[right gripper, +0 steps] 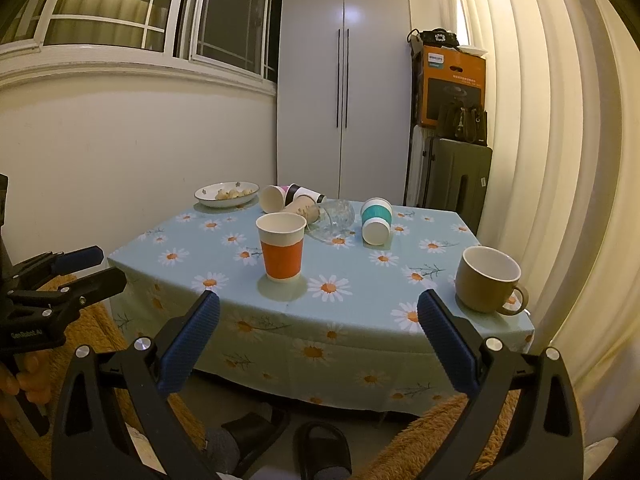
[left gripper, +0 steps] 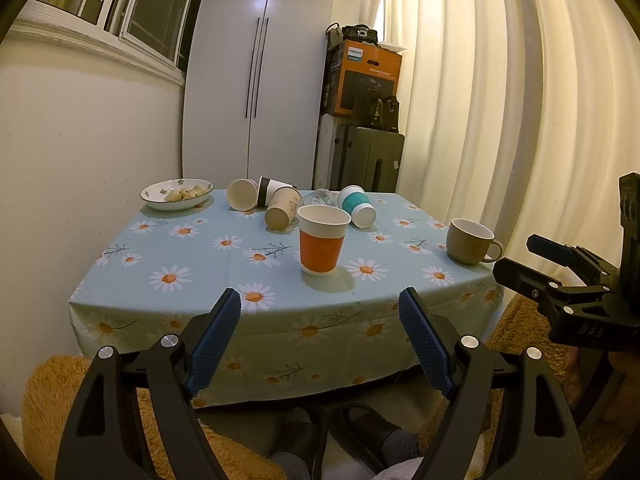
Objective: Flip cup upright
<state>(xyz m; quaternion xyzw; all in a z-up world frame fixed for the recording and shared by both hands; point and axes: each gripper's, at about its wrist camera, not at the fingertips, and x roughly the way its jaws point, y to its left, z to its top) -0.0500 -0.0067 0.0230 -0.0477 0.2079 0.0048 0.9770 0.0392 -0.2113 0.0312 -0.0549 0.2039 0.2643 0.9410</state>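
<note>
Only right view, glass (right gripper: 334, 220) clearly toppled

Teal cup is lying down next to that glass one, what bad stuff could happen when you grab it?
The teal cup lies close beside the tipped glass, so an open right gripper may bump the glass and roll it. The upright orange cup stands in front of the pile; an arm reaching past could knock it over.
</note>
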